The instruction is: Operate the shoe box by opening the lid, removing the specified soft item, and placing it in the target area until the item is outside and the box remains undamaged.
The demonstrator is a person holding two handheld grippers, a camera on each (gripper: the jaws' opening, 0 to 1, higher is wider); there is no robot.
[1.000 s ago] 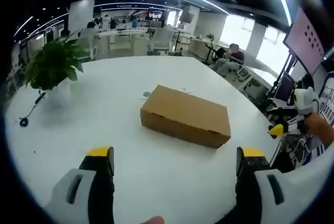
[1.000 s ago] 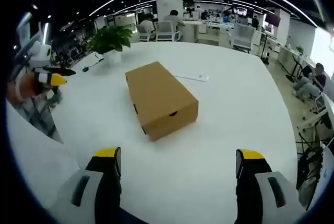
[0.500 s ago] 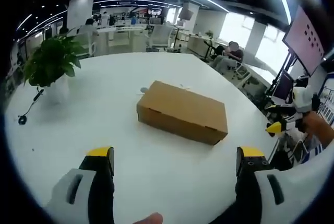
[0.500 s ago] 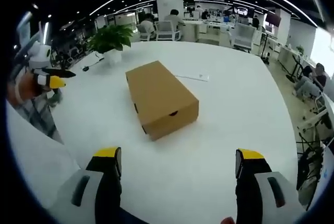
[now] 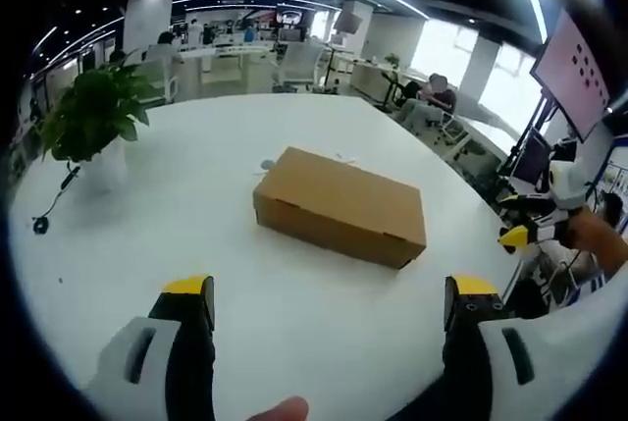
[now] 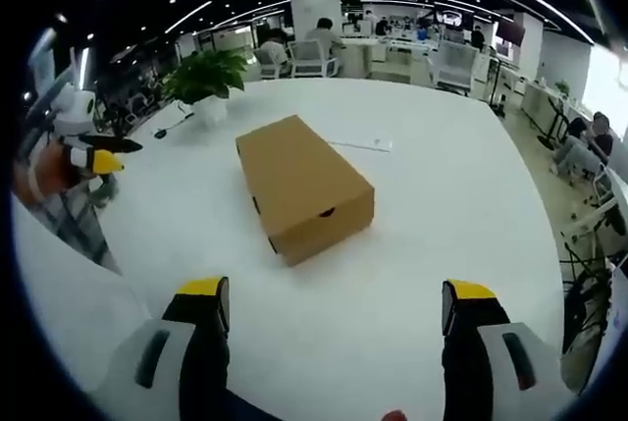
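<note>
Closed brown cardboard shoe box (image 5: pixel 340 207) (image 6: pixel 302 184) lies flat mid-table, lid on, nothing touching it. Potted green plant in white pot (image 5: pixel 93 119) (image 6: pixel 207 78) stands near the far table edge, w/ a black cable (image 5: pixel 54 207) beside it; a small flat white item (image 6: pixel 363 144) lies just behind the box. Round white table (image 5: pixel 304 323) (image 6: pixel 412 244), bare betw. box & both tools. Left tongs (image 5: pixel 332 293) wide apart, holding nothing; right tongs (image 6: pixel 332 300) same. Big open-plan office: desks, chairs, people seated in the background, ceiling strip lights, a screen on one wall.
</note>
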